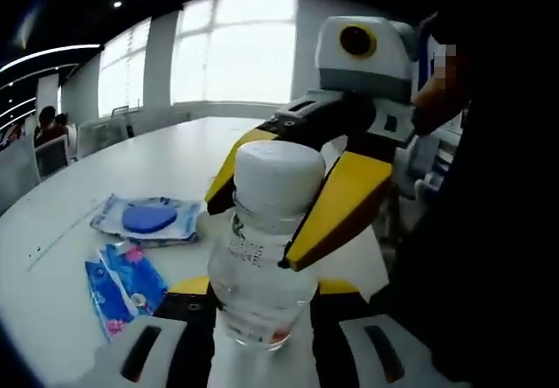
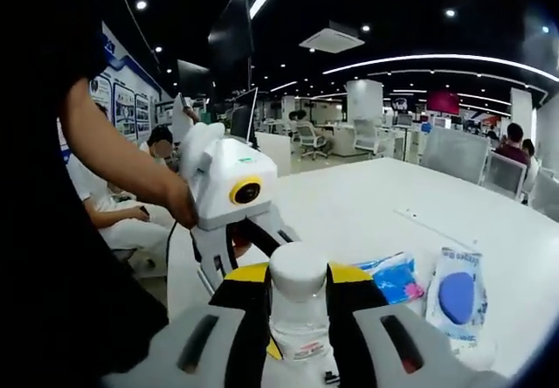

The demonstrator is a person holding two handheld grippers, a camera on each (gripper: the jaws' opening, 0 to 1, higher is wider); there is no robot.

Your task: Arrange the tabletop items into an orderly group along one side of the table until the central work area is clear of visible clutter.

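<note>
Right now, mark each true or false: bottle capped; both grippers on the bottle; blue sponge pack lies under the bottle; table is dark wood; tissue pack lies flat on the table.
1. The clear plastic bottle wears a white cap. True.
2. Left gripper and right gripper both close on the bottle. True.
3. The clear pack with a blue oval sponge lies under the bottle. False: it lies apart, beside it.
4. The table is dark wood. False: it is white.
5. The blue patterned tissue pack lies flat on the table. True.
</note>
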